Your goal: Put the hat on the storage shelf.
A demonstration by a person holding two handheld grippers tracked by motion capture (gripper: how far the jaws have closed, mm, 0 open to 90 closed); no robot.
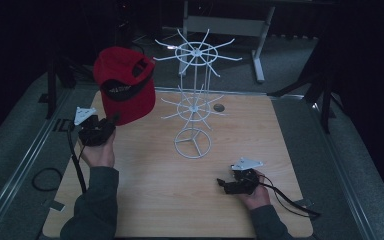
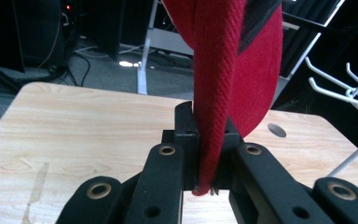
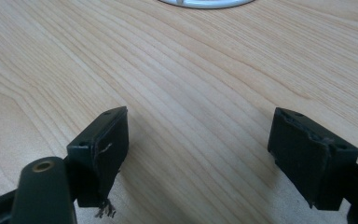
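Red cap (image 1: 125,85) pinched by its brim in the left claw (image 1: 114,120), hanging above the bench (image 1: 145,200) at its 10 o'clock corner. White wire rack (image 1: 195,95) toward 3 o'clock from the cap, hooks near but apart. Left hand (image 1: 97,152) clearly the nearer. Right claw (image 3: 200,154) spread wide and empty, low over the wood at 5 o'clock of the rack base (image 3: 205,2). Likely next: cap onto a hook.

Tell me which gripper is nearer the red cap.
Left. The left gripper is clamped on the red cap's brim edge, holding it up above the table. The right gripper sits open, low over the table's near right part, past the white wire rack.
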